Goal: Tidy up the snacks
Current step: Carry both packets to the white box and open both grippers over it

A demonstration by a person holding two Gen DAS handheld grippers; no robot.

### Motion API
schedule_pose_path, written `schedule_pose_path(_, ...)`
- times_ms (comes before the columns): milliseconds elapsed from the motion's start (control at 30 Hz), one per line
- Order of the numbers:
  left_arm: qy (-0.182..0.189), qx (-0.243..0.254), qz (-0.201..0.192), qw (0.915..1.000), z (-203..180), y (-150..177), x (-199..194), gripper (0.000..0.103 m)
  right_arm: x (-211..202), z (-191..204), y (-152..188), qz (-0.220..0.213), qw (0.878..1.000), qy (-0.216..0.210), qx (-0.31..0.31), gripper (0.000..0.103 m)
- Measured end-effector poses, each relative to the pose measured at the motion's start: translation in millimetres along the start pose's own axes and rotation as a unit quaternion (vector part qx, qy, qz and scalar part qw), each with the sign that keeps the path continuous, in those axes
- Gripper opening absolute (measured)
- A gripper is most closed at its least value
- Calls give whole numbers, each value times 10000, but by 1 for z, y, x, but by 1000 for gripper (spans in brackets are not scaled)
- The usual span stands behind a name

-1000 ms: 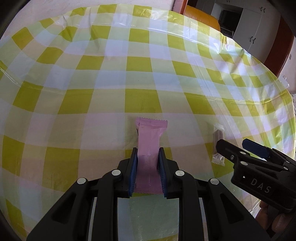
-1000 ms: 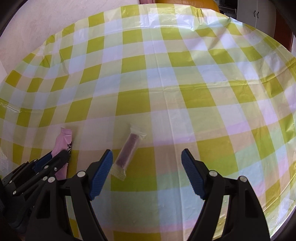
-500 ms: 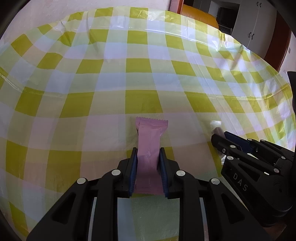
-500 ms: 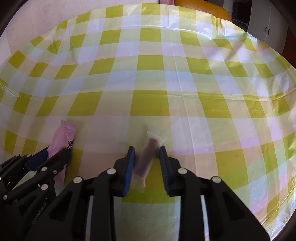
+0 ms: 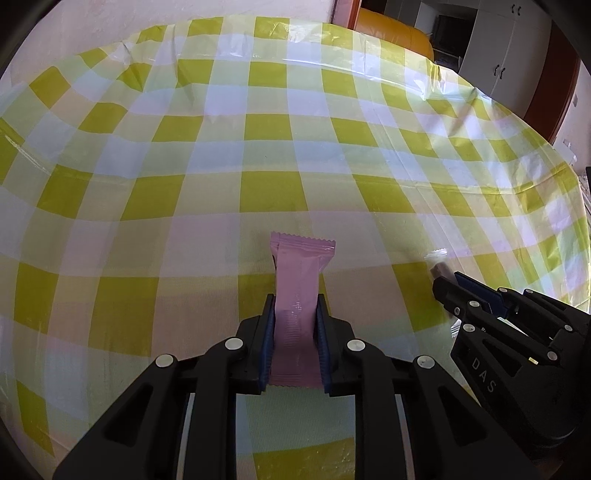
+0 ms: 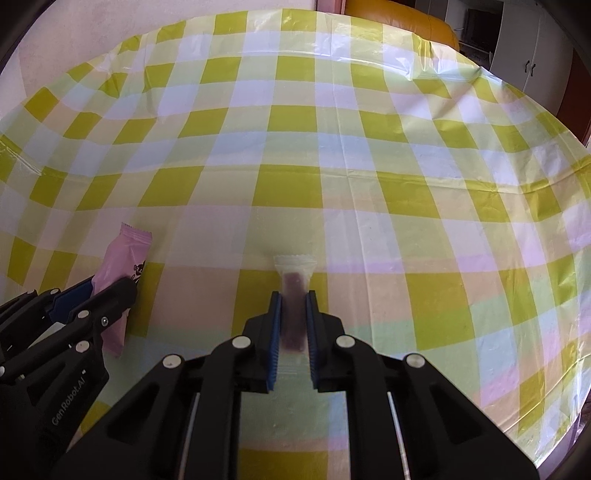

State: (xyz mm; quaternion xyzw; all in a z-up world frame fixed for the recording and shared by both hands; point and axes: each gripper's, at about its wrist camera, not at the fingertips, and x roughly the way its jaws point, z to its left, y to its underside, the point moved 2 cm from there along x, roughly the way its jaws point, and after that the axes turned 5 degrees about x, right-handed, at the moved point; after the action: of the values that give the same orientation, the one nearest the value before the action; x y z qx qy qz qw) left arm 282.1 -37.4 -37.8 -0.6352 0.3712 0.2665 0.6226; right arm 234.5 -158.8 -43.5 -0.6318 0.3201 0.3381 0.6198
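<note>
My left gripper (image 5: 295, 306) is shut on a pink snack packet (image 5: 298, 291), which sticks out forward above the checked tablecloth. My right gripper (image 6: 293, 299) is shut on a small clear packet with a dark purple bar inside (image 6: 294, 295), held off the cloth. In the left wrist view the right gripper (image 5: 448, 286) sits at the lower right with the clear packet's tip (image 5: 436, 258) showing past it. In the right wrist view the left gripper (image 6: 110, 290) sits at the lower left with the pink packet (image 6: 120, 273) in it.
A table under a yellow, white and pink checked plastic cloth (image 5: 273, 158) fills both views. An orange chair (image 5: 395, 31) stands behind its far edge. White cabinets (image 5: 506, 48) and a dark door frame stand at the far right. A pale wall is at the far left.
My right gripper closed on the clear packet of dark bar and lifted it off the cloth, turning it straight. My left gripper kept its hold on the pink packet and rose a little.
</note>
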Motion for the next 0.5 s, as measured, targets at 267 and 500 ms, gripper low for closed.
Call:
schedule_pose_path(267,214,-5,-83,9997,-16,11,-24,19,-26,-18,17,-79,9998,164,61,13)
schedule_pose_path(500,519,127,-95,9985,-46,34,-49,19,-52,-40,40,-88,9993,299,187,13)
